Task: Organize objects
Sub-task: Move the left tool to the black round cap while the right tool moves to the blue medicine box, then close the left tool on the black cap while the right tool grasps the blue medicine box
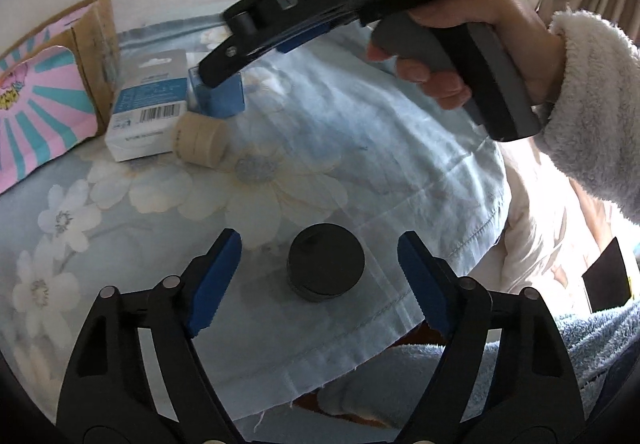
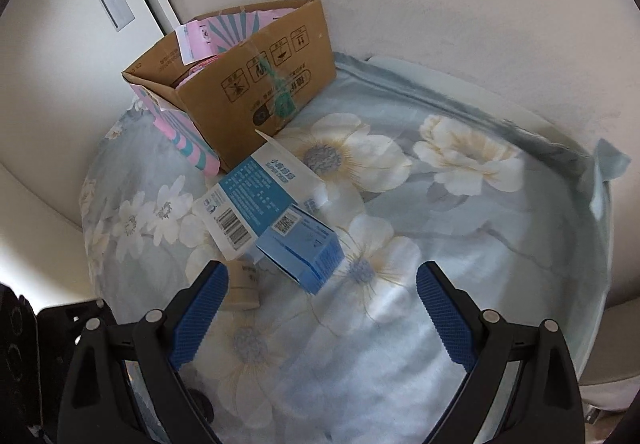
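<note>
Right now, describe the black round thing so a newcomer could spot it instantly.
Start at the open cardboard box against the wall on the floral bedsheet. Nearer the sheet's stitched edge, apart from the boxes beside the carton, the black round lidded container lies between the open left gripper's fingers. It is the only dark item; its neighbours are pale.

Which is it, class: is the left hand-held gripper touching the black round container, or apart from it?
Apart. The left wrist view shows floral cloth between each finger of the left hand-held gripper and the black round container.
</note>
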Demonstrator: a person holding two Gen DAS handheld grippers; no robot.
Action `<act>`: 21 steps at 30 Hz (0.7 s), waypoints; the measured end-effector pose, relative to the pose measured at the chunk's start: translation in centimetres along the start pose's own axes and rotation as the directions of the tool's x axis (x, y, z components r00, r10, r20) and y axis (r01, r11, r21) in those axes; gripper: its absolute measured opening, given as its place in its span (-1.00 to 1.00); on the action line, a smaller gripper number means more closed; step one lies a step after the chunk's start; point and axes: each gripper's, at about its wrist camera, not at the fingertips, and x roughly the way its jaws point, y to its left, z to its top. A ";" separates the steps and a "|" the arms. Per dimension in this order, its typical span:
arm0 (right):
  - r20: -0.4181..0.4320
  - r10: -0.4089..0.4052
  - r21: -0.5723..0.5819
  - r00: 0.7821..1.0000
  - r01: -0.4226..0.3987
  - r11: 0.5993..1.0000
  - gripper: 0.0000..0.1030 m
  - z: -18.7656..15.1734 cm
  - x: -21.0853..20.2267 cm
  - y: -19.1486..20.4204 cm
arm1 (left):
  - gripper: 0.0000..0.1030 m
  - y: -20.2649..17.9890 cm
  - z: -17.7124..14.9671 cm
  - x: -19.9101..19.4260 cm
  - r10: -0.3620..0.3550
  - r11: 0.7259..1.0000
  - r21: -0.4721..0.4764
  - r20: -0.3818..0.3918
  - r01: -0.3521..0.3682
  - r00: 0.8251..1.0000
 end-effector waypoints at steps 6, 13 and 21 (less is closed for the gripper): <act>-0.006 0.011 0.019 1.000 -0.011 1.000 0.65 0.5 1.7 0.2 | 0.00 0.0 -0.1 0.6 -0.012 1.000 0.004 0.001 0.012 1.000; -0.012 0.026 0.063 1.000 -0.025 0.998 0.28 0.9 2.5 0.3 | -0.30 0.1 -0.5 0.9 -0.028 1.000 0.014 -0.001 0.028 1.000; -0.015 0.034 0.084 0.999 -0.033 0.996 -0.04 1.1 2.7 0.2 | -0.34 0.0 -0.4 1.0 -0.034 0.998 0.053 -0.009 0.035 0.999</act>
